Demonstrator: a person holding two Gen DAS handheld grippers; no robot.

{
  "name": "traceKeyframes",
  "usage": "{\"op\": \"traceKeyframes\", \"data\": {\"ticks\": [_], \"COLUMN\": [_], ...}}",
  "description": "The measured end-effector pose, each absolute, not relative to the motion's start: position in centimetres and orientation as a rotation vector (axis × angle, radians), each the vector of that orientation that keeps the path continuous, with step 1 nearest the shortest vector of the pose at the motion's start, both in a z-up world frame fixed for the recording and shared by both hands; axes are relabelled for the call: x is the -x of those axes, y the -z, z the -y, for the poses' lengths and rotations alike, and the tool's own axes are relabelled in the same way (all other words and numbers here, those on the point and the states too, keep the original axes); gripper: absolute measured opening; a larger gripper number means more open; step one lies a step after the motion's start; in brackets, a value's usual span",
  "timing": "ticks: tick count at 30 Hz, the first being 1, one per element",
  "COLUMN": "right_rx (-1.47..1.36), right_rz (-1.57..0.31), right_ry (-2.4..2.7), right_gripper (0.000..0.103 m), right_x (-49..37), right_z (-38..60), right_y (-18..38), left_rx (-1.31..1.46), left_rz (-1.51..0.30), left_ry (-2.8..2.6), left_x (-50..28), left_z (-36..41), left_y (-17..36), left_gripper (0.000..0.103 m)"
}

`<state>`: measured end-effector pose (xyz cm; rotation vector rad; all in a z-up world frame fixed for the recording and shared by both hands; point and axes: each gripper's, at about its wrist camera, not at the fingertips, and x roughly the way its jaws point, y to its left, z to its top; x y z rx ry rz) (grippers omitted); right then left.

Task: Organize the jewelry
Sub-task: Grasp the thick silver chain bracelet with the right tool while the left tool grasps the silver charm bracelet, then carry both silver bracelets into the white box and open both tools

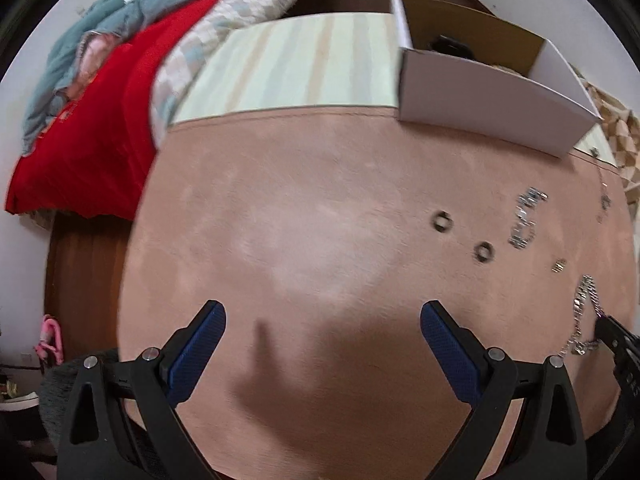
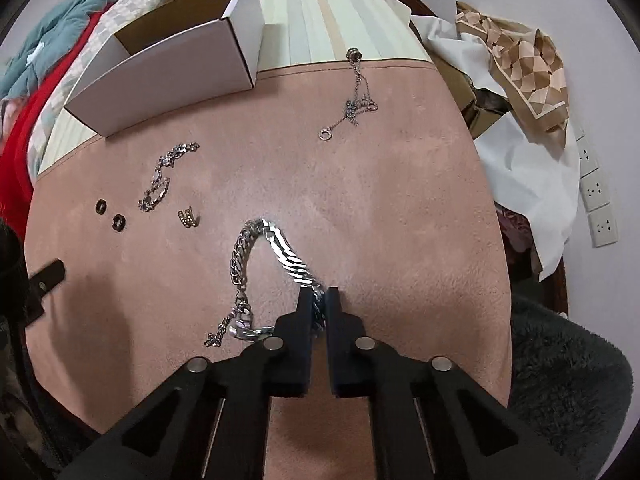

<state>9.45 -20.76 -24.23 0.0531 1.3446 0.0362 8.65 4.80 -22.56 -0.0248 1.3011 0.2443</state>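
My right gripper (image 2: 319, 294) is shut on a thick silver chain bracelet (image 2: 280, 246) that loops over the pink mat (image 2: 400, 208); the chain also shows in the left wrist view (image 1: 585, 304). My left gripper (image 1: 322, 316) is open and empty above bare mat (image 1: 300, 208). A crystal bracelet (image 2: 162, 178), two dark rings (image 2: 101, 207) (image 2: 118, 222), a small gold ring (image 2: 188, 217) and a thin necklace (image 2: 357, 100) lie on the mat. An open white cardboard box (image 2: 168, 76) stands at the mat's far left edge, also in the left wrist view (image 1: 488, 104).
Red, teal and checked bedding (image 1: 100, 100) is piled at the left. A striped cloth (image 1: 296, 68) lies behind the mat. White paper and a patterned scarf (image 2: 516, 56) lie at the right, beside wall sockets (image 2: 598, 192). A grey fluffy cushion (image 2: 568, 380) sits at the near right.
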Motion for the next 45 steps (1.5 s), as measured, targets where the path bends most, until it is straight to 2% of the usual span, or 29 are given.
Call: {"op": "traceKeyframes", "data": {"ticks": [13, 15, 21, 22, 23, 25, 28, 29, 30, 37, 45], "right_rx": [-0.146, -0.162, -0.178, -0.179, -0.181, -0.179, -0.183, -0.185, -0.185, -0.201, -0.241], "right_rz": [-1.287, -1.288, -1.293, -1.294, -1.294, -1.292, -1.293, -1.294, -1.294, -1.276, -1.214], "right_ry": [0.068, 0.069, 0.056, 0.055, 0.053, 0.051, 0.049, 0.049, 0.048, 0.018, -0.060], "right_gripper": [0.004, 0.004, 0.004, 0.004, 0.004, 0.004, 0.004, 0.004, 0.004, 0.004, 0.004], "right_x": [-11.5, -11.7, -12.0, -12.0, -12.1, -12.2, -12.4, -12.5, -12.5, -12.6, -12.8], "right_z": [26.3, 26.7, 26.8, 26.8, 26.8, 26.7, 26.7, 26.7, 26.7, 26.5, 25.5], "right_y": [23.5, 23.6, 23.9, 24.0, 24.1, 24.1, 24.1, 24.1, 24.1, 23.0, 19.3], "left_rx": [0.025, 0.008, -0.059, -0.065, -0.074, -0.065, -0.071, -0.079, -0.080, -0.030, 0.053], "left_rz": [-1.254, -1.262, -1.285, -1.288, -1.295, -1.286, -1.262, -1.261, -1.267, -1.249, -1.176], "left_ry": [0.019, 0.021, 0.028, 0.031, 0.036, 0.058, 0.095, 0.103, 0.111, 0.132, 0.147], "left_x": [-12.0, -13.1, -15.9, -16.0, -16.3, -16.4, -16.3, -16.3, -16.4, -16.2, -15.6], "left_z": [4.2, 4.7, 5.2, 5.3, 5.4, 5.6, 6.3, 6.5, 6.6, 5.3, 2.1], "left_y": [22.0, 22.4, 23.9, 24.1, 24.4, 24.2, 23.6, 23.4, 23.4, 22.1, 17.0], "left_gripper": [0.099, 0.092, 0.088, 0.084, 0.075, 0.069, 0.033, 0.011, 0.004, 0.004, 0.004]}}
